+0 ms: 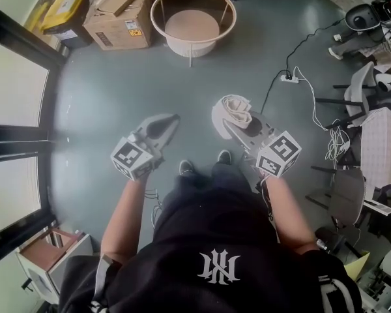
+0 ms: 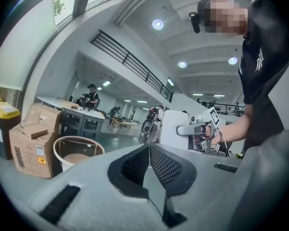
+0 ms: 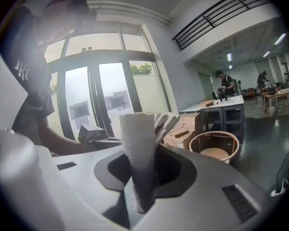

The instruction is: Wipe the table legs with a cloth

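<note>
A small round white table (image 1: 158,18) with a raised rim and thin legs (image 1: 190,60) stands on the grey floor ahead of me. My right gripper (image 1: 233,121) is shut on a folded white cloth (image 1: 235,109), which sticks up between its jaws in the right gripper view as the cloth (image 3: 139,143). My left gripper (image 1: 167,124) is shut with nothing in it, its black pads (image 2: 164,165) meeting. Both grippers hang at waist height, well short of the table. The table also shows low and far as the table (image 2: 80,139) and the table (image 3: 215,135).
Cardboard boxes (image 1: 120,12) and a yellow bin (image 1: 62,8) sit left of the table. A power strip with cables (image 1: 288,78) lies on the floor to the right, near chairs (image 1: 365,90). Glass doors (image 1: 13,142) run along the left; a small cabinet (image 1: 49,256) is behind.
</note>
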The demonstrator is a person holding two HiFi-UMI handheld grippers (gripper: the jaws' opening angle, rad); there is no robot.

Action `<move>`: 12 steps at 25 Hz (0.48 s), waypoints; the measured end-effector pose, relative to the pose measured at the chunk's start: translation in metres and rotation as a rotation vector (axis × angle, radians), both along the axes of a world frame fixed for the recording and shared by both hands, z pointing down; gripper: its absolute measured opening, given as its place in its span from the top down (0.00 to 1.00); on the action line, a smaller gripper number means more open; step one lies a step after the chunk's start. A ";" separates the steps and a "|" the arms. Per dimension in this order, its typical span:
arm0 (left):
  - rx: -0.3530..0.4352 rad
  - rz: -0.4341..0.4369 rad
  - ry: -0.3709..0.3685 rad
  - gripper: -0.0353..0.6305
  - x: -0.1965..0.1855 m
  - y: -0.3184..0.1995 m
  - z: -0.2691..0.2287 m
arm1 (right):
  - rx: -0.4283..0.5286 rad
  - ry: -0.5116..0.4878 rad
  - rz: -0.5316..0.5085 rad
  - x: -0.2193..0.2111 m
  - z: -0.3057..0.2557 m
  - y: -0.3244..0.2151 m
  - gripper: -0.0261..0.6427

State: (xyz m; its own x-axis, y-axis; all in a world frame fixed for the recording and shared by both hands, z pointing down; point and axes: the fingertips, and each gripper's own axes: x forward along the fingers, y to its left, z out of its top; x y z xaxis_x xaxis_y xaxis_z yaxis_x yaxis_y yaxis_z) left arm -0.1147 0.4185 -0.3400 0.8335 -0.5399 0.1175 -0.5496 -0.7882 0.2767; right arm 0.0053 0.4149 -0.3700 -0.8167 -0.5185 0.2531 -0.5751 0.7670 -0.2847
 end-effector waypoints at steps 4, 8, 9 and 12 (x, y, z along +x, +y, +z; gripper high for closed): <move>-0.030 0.003 -0.037 0.93 0.032 -0.007 0.007 | -0.019 -0.019 -0.014 0.037 0.007 -0.004 0.82; -0.021 -0.026 -0.070 0.93 0.065 -0.019 0.002 | -0.030 -0.060 -0.043 0.078 0.013 -0.012 0.82; -0.021 -0.034 -0.079 0.93 0.075 -0.021 0.000 | -0.031 -0.067 -0.054 0.088 0.014 -0.014 0.82; -0.027 -0.055 -0.105 0.93 0.104 -0.027 -0.001 | -0.031 -0.081 -0.084 0.116 0.018 -0.024 0.82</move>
State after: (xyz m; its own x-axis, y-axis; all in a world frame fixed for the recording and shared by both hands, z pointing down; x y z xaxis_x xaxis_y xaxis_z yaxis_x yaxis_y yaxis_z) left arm -0.0110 0.3916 -0.3412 0.7848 -0.5804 0.2172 -0.6192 -0.7489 0.2359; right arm 0.1210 0.3913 -0.3517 -0.8754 -0.4405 0.1990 -0.4833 0.8017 -0.3518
